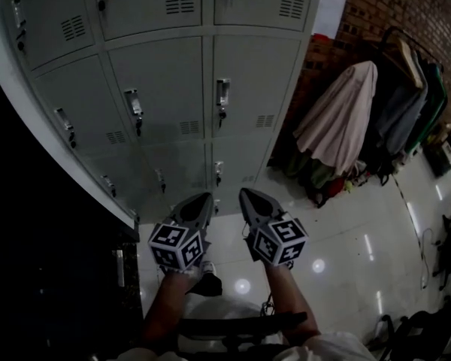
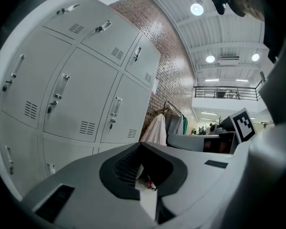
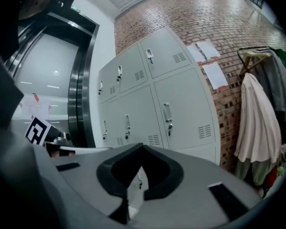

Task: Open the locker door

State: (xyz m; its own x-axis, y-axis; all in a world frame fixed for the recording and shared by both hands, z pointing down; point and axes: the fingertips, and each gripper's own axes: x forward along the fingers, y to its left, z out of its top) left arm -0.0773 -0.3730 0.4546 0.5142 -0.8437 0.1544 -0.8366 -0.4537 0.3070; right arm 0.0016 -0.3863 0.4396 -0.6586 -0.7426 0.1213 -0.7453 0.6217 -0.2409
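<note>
A bank of grey metal lockers [image 1: 173, 89] stands ahead, its doors all closed, each with a chrome handle and a small vent. The middle door [image 1: 248, 81] carries its handle [image 1: 222, 92] on its left edge. My left gripper [image 1: 203, 199] and right gripper [image 1: 244, 195] hang side by side below the lockers, well short of them, touching nothing. Both are shut with nothing between the jaws. The left gripper view looks over the left gripper [image 2: 140, 147] at the lockers [image 2: 81, 94]. In the right gripper view, the lockers [image 3: 181, 104] lie beyond the right gripper [image 3: 142, 147].
A coat rack [image 1: 346, 119] hung with clothes stands right of the lockers against a brick wall [image 1: 406, 6]. Papers [image 3: 207, 56] are pinned to the brick. A dark metal door frame [image 3: 78, 80] borders the lockers' left side. Glossy white floor [image 1: 346, 239] lies underfoot.
</note>
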